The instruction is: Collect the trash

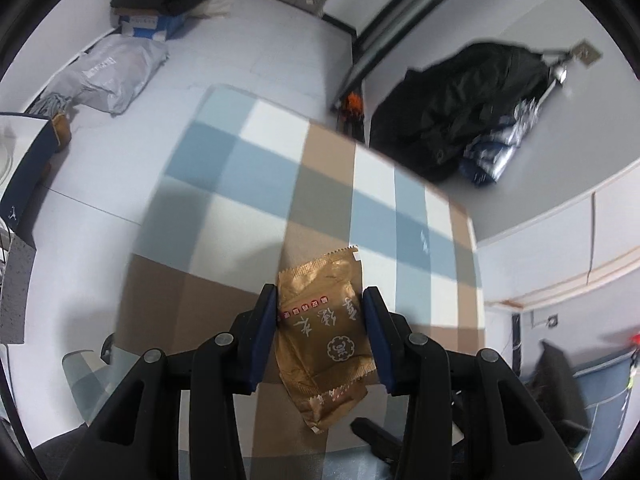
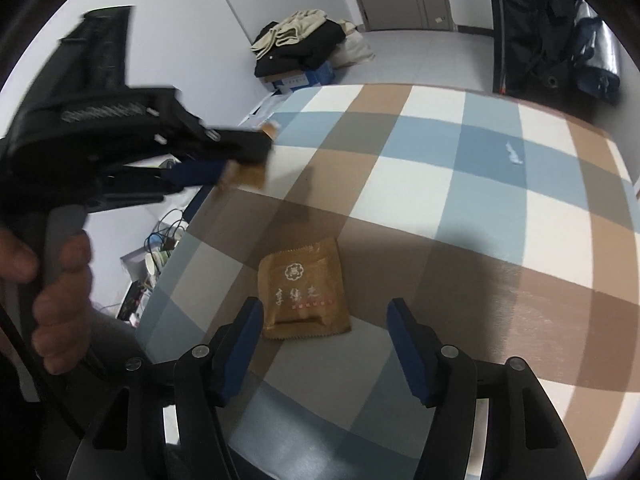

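Note:
My left gripper is shut on a gold snack wrapper and holds it above the checked tablecloth. From the right wrist view the left gripper shows at the upper left with the same wrapper between its blue pads, lifted over the table's left edge. My right gripper is open and empty, just above a second gold wrapper that lies flat on the cloth between its fingers. A small white scrap of paper lies on a blue square at the far right; it also shows in the left wrist view.
The table has a blue, brown and white checked cloth. On the floor lie a pile of clothes on a box, a grey plastic bag and dark jackets by the wall. Cables and cups sit below the table's left edge.

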A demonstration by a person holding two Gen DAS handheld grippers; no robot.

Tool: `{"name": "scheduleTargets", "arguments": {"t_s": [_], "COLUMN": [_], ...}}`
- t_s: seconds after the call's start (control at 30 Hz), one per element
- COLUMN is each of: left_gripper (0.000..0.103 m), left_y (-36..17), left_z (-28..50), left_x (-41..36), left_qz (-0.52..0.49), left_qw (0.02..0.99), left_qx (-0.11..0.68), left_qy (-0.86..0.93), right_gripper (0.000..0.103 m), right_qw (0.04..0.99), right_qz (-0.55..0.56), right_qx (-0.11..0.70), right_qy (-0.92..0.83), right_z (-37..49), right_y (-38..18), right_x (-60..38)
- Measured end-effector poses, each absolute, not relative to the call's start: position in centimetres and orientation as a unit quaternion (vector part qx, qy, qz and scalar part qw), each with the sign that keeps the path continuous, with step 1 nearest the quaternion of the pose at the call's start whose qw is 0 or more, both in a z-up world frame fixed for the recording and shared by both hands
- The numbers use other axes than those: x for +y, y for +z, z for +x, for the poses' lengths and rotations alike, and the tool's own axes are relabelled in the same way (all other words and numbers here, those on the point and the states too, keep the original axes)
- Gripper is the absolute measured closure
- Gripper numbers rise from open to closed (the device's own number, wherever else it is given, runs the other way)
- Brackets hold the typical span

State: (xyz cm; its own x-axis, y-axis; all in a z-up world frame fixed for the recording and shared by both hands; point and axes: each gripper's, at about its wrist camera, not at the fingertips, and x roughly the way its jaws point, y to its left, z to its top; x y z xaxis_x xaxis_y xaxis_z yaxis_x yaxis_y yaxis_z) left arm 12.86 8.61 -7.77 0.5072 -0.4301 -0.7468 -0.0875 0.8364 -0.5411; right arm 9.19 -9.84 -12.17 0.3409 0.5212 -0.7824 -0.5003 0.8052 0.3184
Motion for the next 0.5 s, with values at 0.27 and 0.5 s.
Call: {"name": "scheduleTargets", "arguments": {"t_s": [0.27, 0.5], "left_gripper": [0.065, 0.065], "left_y": [-6.4, -6.5], "left_z": [11.8, 11.4], "left_x": [12.0, 13.1], "left_qz": [-0.306, -0.324], "left_qw": [0.840, 0.835], "left_qx": [0.438, 0.434], "left_qy": [-0.089, -0.096], "right_gripper": [0.032, 0.031], "right_qw": [0.829, 0.839], "right_qz": [-0.095, -0.149], "right_qx": [0.472, 0.453], "right_qy": [0.287, 0.262], "right_z": [8.4, 7.7], "right_y": [-13.1, -13.7], "right_x": [-5.5, -3.7]}}
